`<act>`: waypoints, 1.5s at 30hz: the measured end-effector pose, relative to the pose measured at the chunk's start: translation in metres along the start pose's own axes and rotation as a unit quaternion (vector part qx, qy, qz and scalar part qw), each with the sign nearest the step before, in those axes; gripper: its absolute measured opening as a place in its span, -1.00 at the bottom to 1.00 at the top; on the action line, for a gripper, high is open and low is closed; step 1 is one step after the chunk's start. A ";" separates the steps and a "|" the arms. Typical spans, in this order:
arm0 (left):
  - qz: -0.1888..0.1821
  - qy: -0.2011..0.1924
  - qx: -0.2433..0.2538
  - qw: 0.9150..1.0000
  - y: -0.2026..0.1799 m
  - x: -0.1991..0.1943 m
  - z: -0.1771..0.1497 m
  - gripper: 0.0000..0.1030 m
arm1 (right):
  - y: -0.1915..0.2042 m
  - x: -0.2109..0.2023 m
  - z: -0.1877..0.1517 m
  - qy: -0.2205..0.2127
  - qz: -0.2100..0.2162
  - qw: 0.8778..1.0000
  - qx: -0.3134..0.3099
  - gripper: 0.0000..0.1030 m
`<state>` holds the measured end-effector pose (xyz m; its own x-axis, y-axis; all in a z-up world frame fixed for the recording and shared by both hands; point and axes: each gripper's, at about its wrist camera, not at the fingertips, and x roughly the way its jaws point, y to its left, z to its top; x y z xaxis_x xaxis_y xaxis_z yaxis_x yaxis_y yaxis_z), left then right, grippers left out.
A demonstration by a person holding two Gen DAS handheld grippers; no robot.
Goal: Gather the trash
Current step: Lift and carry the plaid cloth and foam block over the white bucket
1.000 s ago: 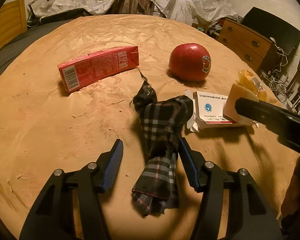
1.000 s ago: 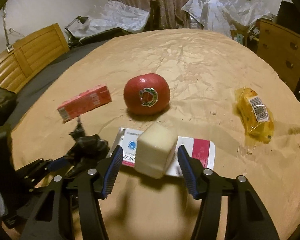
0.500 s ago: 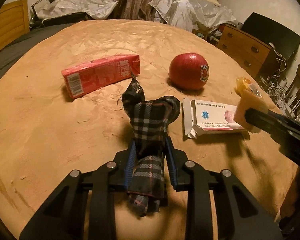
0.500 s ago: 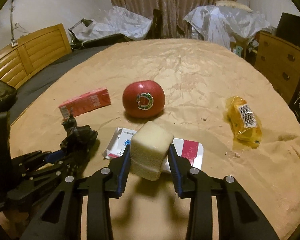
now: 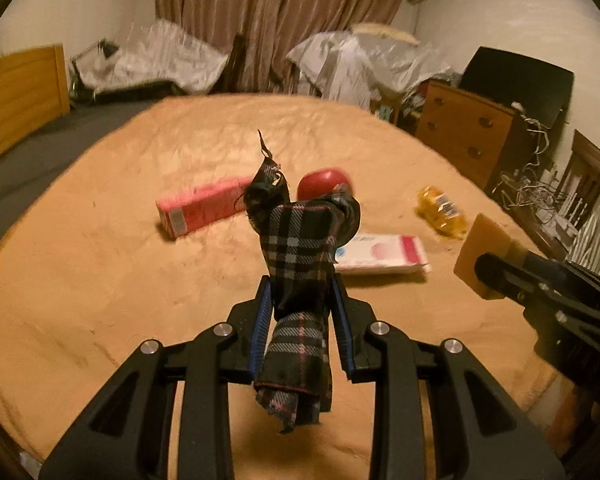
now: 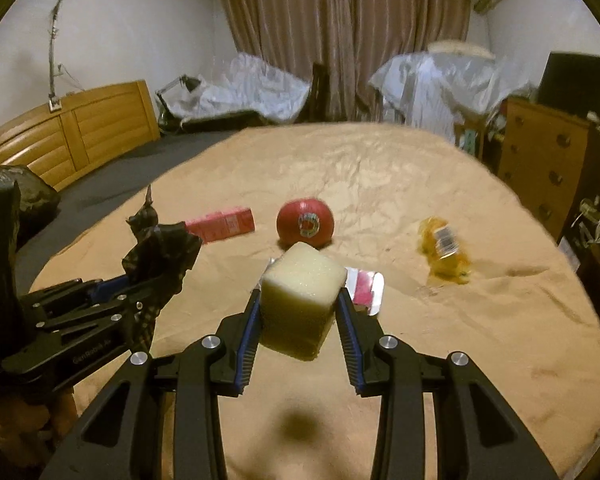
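A: We start with orientation. The plaid cloth point(image 5: 300, 256) runs lengthwise away from the left-wrist camera, its bunched end raised toward the curtain and its frayed end hanging below the blue pads point(image 5: 260, 332). It is clear of the tan bedspread point(image 5: 100, 280)

B: Confirmed. We note the left gripper point(image 5: 300, 312) nearly closed, both pads clamped on the cloth at mid-length. The right gripper point(image 6: 298, 312) stands slightly wider, squeezing the sponge block point(image 6: 302, 300) by two opposite faces, with a shadow on the cover beneath it

A: Remaining items on the bedspread: the red carton point(image 5: 204, 210), long axis left to right and slightly angled; the apple point(image 6: 305, 223); the flat white-and-pink box point(image 5: 384, 254); the yellow packet point(image 6: 444, 254)

B: View differences. From the left wrist the cloth hides most of the apple; the right wrist shows it whole, sticker facing us. The sponge hides most of the flat box there, which the left wrist shows nearly entire
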<state>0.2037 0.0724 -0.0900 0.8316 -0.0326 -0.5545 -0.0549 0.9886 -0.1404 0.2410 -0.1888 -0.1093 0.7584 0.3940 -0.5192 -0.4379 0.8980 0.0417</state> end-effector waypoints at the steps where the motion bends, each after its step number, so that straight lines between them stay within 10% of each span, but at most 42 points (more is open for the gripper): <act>1: 0.001 -0.008 0.004 1.000 -0.004 -0.006 0.002 -0.47 | 0.002 -0.011 -0.001 -0.010 -0.003 1.000 -0.001 -0.26; 13: 0.029 -0.098 0.044 0.994 -0.044 -0.066 0.006 -0.46 | 0.009 -0.096 -0.010 -0.089 -0.035 0.995 0.011 -0.26; 45: -0.063 -0.084 0.104 0.989 -0.148 -0.070 0.004 -0.46 | -0.079 -0.219 -0.022 -0.084 -0.118 0.989 0.034 -0.26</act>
<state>0.1560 -0.0711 -0.0270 0.9057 -0.1506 -0.3963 0.1563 0.9875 -0.0183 0.0991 -0.3498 -0.0174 0.9078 0.1941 -0.3718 -0.2105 0.9776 -0.0036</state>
